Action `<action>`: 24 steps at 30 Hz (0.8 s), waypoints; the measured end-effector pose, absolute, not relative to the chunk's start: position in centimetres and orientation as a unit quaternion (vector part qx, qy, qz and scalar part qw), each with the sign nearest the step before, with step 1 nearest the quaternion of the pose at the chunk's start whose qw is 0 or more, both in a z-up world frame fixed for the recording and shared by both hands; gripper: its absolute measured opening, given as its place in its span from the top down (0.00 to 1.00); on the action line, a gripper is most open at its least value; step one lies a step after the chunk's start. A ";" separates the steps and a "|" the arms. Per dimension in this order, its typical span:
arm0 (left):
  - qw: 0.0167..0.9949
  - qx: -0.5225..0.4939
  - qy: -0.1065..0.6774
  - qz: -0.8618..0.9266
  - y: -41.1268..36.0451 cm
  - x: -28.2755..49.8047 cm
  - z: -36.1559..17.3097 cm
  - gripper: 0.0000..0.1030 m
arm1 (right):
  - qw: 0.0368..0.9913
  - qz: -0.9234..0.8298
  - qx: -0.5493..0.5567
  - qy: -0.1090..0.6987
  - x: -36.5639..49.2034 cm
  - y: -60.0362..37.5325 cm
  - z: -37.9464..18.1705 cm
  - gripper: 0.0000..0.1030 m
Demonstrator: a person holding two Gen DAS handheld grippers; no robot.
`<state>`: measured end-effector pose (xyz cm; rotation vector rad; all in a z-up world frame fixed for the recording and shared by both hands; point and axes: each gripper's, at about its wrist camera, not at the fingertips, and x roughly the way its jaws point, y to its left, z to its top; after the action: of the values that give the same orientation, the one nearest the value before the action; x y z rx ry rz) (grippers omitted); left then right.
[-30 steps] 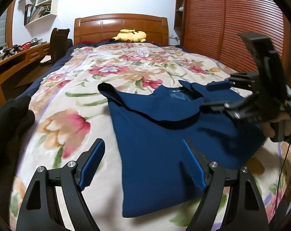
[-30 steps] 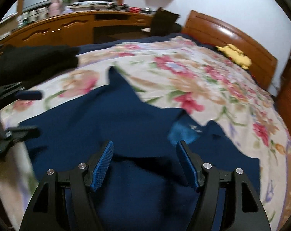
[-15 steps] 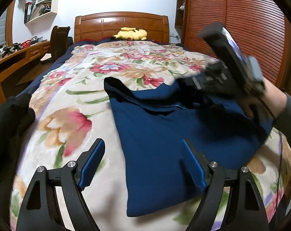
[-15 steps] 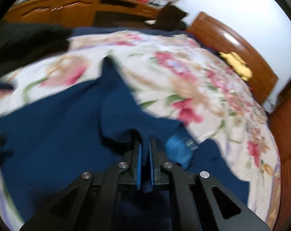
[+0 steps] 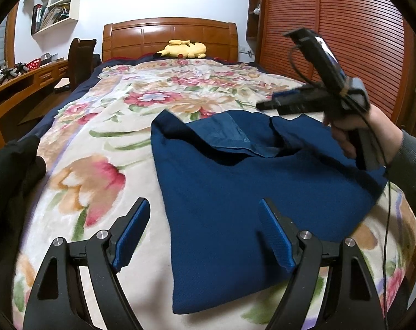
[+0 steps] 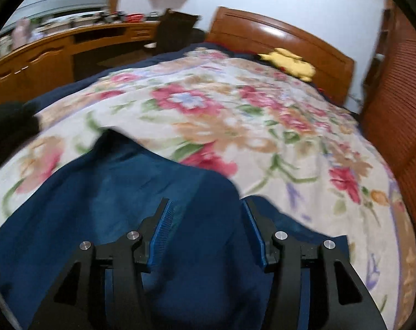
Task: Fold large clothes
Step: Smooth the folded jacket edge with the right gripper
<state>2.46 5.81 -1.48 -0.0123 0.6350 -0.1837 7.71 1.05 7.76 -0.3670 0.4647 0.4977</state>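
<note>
A dark blue garment [image 5: 249, 192] lies partly folded on the floral bedspread [image 5: 103, 143], its collar end turned over toward the headboard. My left gripper [image 5: 205, 228] is open and empty, low over the garment's near left edge. My right gripper [image 6: 208, 231] is open just above the garment [image 6: 125, 192], holding nothing. In the left wrist view it [image 5: 265, 106] hovers over the garment's far right part, held by a hand.
A yellow plush toy [image 5: 184, 49] lies by the wooden headboard [image 5: 169, 34]. A black garment [image 5: 10, 170] sits at the bed's left edge. A wooden desk [image 5: 21, 82] and a dark chair [image 5: 82, 60] stand left; a slatted wardrobe [image 5: 345, 41] stands right.
My right gripper shut on a fold of the blue garment, carried it over, and has now opened and lifted off. The left gripper stayed open and nearly still.
</note>
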 end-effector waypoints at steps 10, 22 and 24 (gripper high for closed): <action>0.945 -0.003 0.315 -0.088 5.7 2.4 -1.5 0.21 | 0.860 0.345 -0.255 0.276 3.9 4.1 4.2 0.48; 0.946 -0.006 0.312 -0.088 6.2 2.3 -1.4 0.21 | 0.877 0.296 -0.264 0.272 6.8 6.3 5.3 0.98; 0.946 -0.006 0.313 -0.088 6.2 2.3 -1.5 0.21 | 0.897 0.265 -0.256 0.244 7.8 6.5 6.4 0.98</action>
<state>2.29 6.16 -1.45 -0.0127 0.6369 -0.1793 7.79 6.47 6.43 -0.5298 0.5060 0.5496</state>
